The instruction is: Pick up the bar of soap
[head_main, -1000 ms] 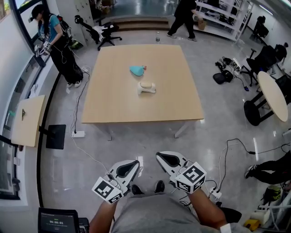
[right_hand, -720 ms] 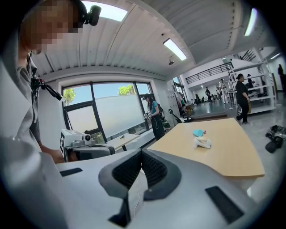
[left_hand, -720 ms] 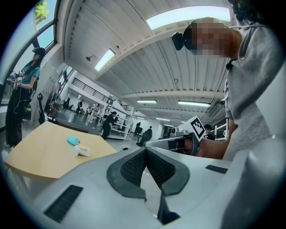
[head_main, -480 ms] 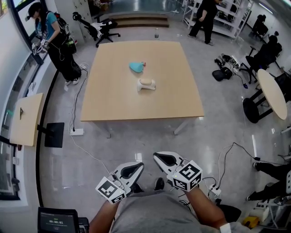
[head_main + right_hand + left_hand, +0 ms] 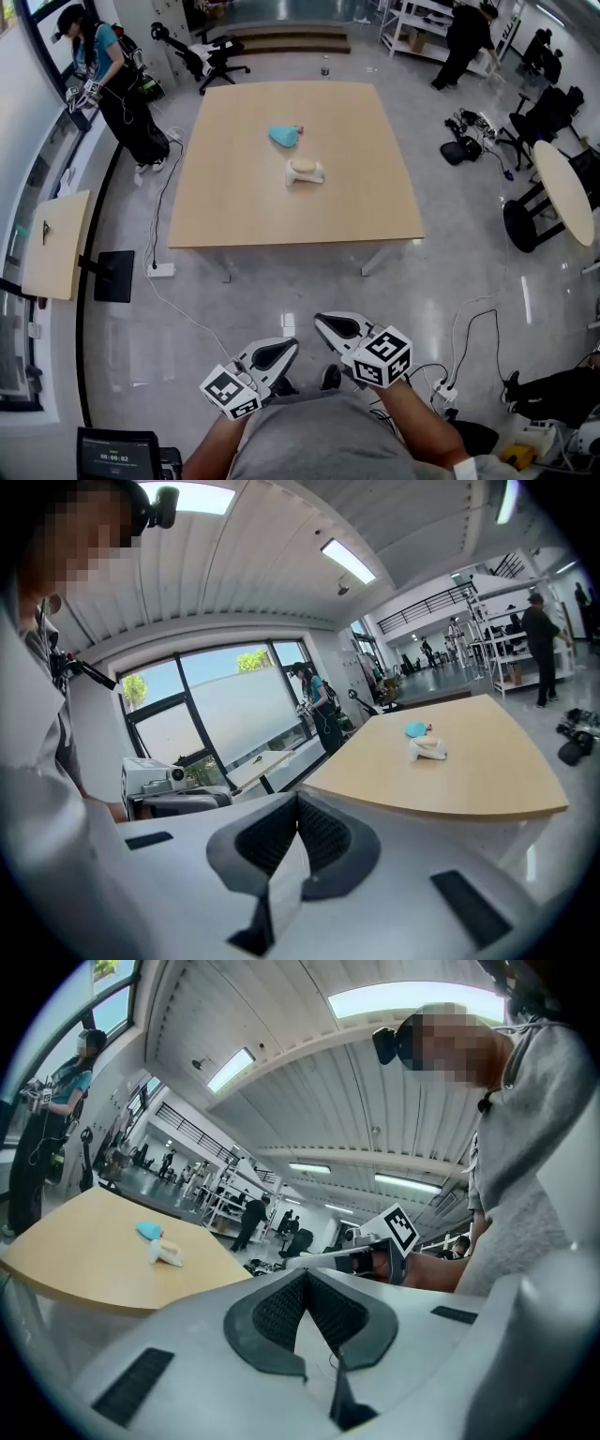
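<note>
Both hands are held low against the person's body, over the floor (image 5: pixel 441 281) and short of the near edge of the surface (image 5: pixel 234 216). The left gripper (image 5: pixel 278 349) has its fingers clenched with nothing between them. The right gripper (image 5: pixel 330 324) is the same: pads pressed together and empty. What I take to be the bar of soap (image 5: pixel 304 172) is the pale cream lump lying near the middle of the surface, though from here I can't be sure of it. A teal thing (image 5: pixel 283 137) sits just beyond it, a little to the left and apart from it. The soap lies straight ahead of the person and well apart from both pairs of fingers, with the near half of the surface between. It lines up almost on the gap between the two grippers, so neither hand has much of a sideways advantage. The right one sits slightly further forward, and I'd judge it a touch nearer. The lump's long axis runs roughly across the person's front, left to right. Either pair of fingers would need to open and come in from the near side, straddling its short width rather than its length.
</note>
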### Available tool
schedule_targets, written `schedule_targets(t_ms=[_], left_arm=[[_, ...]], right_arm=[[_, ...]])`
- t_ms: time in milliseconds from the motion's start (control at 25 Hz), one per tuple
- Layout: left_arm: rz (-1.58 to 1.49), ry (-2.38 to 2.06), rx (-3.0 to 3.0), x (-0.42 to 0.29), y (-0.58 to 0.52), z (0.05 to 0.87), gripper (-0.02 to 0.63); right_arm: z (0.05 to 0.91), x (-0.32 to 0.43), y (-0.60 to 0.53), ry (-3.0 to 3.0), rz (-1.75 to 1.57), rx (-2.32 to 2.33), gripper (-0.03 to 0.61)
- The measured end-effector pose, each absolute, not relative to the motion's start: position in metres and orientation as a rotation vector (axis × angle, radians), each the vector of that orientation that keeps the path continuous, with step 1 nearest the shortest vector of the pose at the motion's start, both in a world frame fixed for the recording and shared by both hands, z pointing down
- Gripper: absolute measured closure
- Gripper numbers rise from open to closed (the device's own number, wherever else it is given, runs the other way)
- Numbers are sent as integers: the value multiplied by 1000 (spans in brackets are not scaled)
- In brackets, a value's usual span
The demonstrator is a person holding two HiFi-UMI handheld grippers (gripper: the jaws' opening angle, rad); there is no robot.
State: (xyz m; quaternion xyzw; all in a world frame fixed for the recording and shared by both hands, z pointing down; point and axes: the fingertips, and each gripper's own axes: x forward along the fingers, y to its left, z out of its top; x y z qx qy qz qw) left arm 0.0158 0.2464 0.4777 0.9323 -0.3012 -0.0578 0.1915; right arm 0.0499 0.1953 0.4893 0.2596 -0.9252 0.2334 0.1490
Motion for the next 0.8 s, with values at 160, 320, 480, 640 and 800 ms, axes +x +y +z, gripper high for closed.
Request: schedule_targets(t_ms=[160,320,480,640,800], left_arm=[[-162,-872,2604,9,243,478,609],[-169,-882,2611,8,239,473,609],[-173,-884,2622,9,236,469,609],[-169,-881,2639,9,236,467,609],[-173,-881,2649,9,234,466,609]], right_arm=[[481,50,191,-2673,653,746,572],[482,52,191,-2664,655,740,572],[480,53,190,-2668,652,744,572],[476,53,189,-2679,633,752,572],[473,56,188,-2681,618,766,572]])
